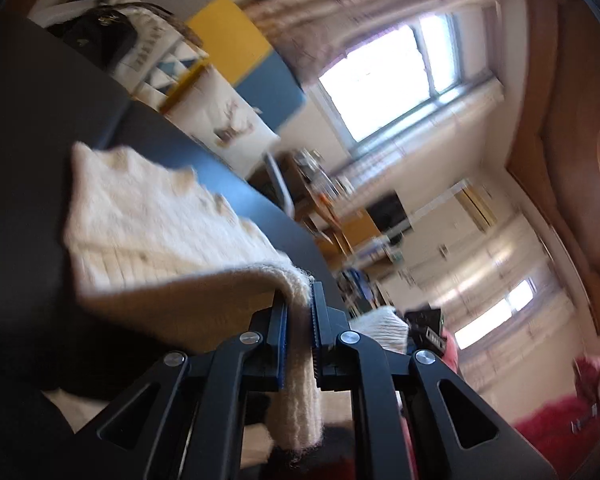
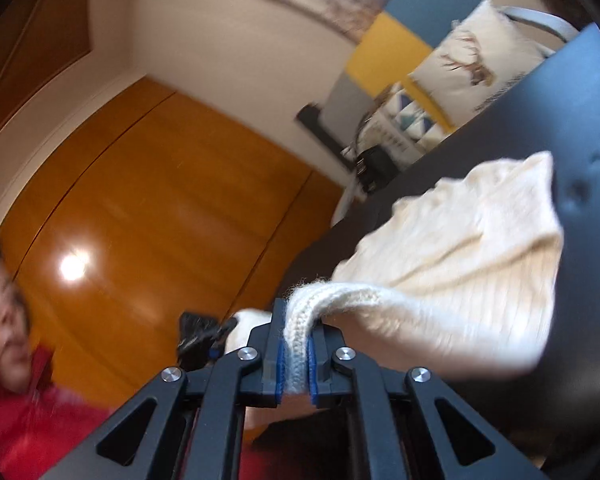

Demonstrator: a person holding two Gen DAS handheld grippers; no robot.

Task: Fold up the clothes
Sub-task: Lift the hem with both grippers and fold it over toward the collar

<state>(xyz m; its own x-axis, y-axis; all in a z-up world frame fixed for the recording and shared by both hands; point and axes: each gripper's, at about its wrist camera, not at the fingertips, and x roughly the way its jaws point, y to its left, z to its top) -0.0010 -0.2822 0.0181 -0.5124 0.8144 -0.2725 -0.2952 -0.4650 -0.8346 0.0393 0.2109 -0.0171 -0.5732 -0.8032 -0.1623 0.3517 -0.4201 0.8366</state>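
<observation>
The cream knitted sweater (image 1: 148, 224) was a thick, ribbed, woolly garment with a fuzzy edge, and it was held up at two points over the dark surface (image 1: 28, 128). In the left wrist view the left tongs (image 1: 300, 320) were closed tight on a folded band of the knit at lower centre of the frame, the blue pads pressing it from both sides; the cloth rose out of the tongs, bent over to the left and spread as a wide panel across the middle left, its far edge scalloped. In the right wrist view the right tongs (image 2: 296, 348) were likewise clamped on a rolled, ribbed edge of the sweater (image 2: 460, 264) at lower centre, and the fabric swept away to the right of the frame, sagging in soft folds against the dark surface (image 2: 560, 120). Printed cushions (image 2: 484, 60) lay beyond the surface at upper right.
</observation>
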